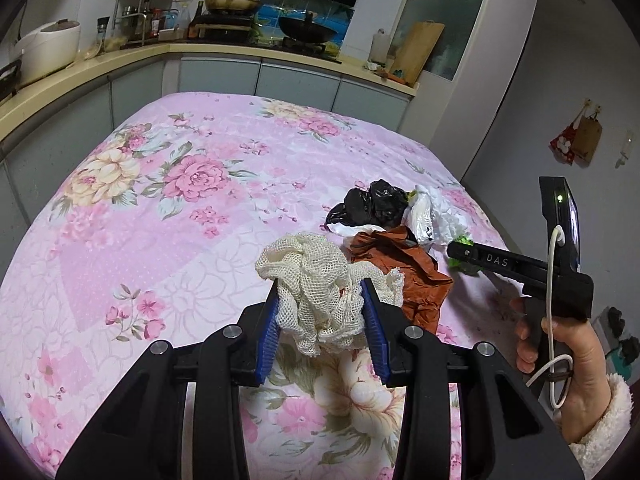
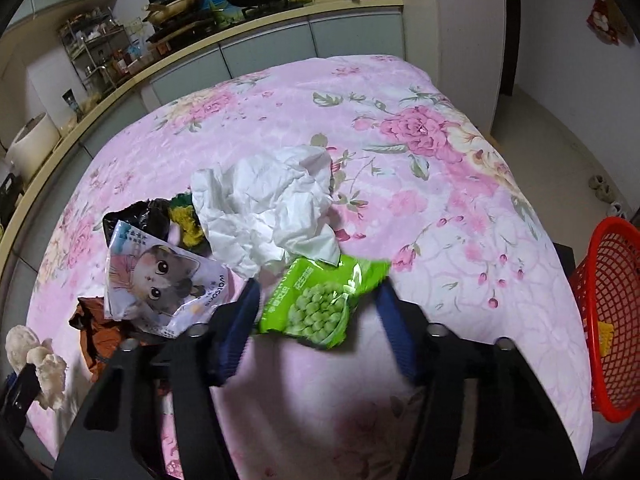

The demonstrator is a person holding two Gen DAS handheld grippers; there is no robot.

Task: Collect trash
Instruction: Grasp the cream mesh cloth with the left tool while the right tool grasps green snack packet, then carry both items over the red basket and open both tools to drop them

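Support surface: a table covered by a pink floral cloth [image 1: 168,208], set before a kitchen counter. Lying directly on the cloth, grouped toward the near right: black plastic bag [image 1: 374,204], rust-brown wrapper [image 1: 404,268], crumpled white paper [image 2: 268,208], cat-print pouch [image 2: 160,284], and green pea packet [image 2: 324,300]. The items touch or overlap one another. The far and left portions show only the flower print.

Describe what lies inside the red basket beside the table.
Through the mesh of the red basket, one yellow item shows low inside. The frame edge cuts off the rest of the interior, so any other contents stay unseen.
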